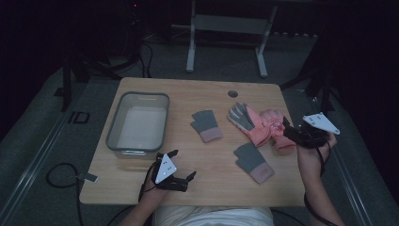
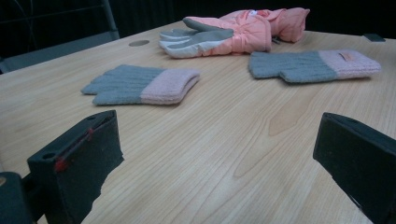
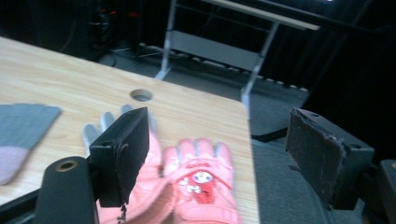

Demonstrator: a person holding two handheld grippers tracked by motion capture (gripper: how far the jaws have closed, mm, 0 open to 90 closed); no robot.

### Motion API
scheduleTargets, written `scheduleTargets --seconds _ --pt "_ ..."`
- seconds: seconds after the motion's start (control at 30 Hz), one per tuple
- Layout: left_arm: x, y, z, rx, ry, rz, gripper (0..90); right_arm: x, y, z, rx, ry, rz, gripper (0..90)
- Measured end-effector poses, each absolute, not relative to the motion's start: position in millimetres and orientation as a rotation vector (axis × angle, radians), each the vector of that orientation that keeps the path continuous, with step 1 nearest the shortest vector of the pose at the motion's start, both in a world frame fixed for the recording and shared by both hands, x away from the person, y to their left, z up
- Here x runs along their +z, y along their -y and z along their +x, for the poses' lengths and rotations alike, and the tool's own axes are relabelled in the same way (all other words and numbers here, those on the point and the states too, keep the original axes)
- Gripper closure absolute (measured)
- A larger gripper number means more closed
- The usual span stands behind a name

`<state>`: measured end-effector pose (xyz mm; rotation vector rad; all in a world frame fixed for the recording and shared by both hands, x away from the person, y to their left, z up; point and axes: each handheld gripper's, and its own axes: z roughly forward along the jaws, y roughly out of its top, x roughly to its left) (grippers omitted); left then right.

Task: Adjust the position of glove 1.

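Dark room swallows everything past the wooden table (image 1: 207, 174). Left gripper (image 1: 182, 165) lower centre, jaws wide, empty. Right gripper (image 1: 289, 129) at right edge, jaws wide over blurred pink gloves (image 1: 263, 125), partly hidden. Grey gloves (image 1: 206, 125) mid-table, bin (image 1: 138, 121) upper left.

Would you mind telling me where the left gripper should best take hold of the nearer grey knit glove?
Probably by its pink cuff. The glove lies flat, cuff pointing toward the person's table edge, fingers away. The open left gripper could come in from the near side, low, and pinch the thicker folded cuff.
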<state>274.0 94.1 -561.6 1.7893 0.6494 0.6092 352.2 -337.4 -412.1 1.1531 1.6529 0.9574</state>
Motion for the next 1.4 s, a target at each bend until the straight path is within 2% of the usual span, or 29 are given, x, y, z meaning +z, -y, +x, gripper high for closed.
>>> scheduleTargets --seconds 0.33,0.6,0.77,0.9,0.93,1.07,1.23,1.4 --pt "-561.5 -93.9 274.0 0.616 -0.639 1.795 0.6 -413.4 304.1 366.9 1.066 -1.836 1.071 20.1" --pt "-561.6 -93.3 273.5 0.610 -0.635 1.796 0.6 -415.8 272.2 390.0 1.212 -1.924 1.132 11.7" --pt "-561.6 -93.5 273.6 0.602 -0.635 1.794 0.6 -421.9 254.2 401.8 1.262 -2.005 1.141 11.2" --pt "-561.6 -93.9 273.7 0.600 -0.634 1.794 0.6 -433.2 236.8 414.5 1.277 -2.083 1.093 16.4" --pt "-561.6 -93.9 273.6 0.600 -0.633 1.794 0.6 -436.2 233.0 417.4 1.265 -2.091 1.084 20.5" --pt "-561.5 -93.6 273.6 0.597 -0.632 1.796 0.6 -446.5 218.0 426.5 1.273 -2.149 1.059 26.5" --pt "-561.5 -94.2 273.7 0.593 -0.632 1.793 0.6 -458.1 198.1 436.7 1.227 -2.188 1.038 40.3" --pt "-561.6 -94.6 274.1 0.589 -0.633 1.789 0.6 -469.3 178.6 449.3 1.193 -2.239 1.042 49.6"
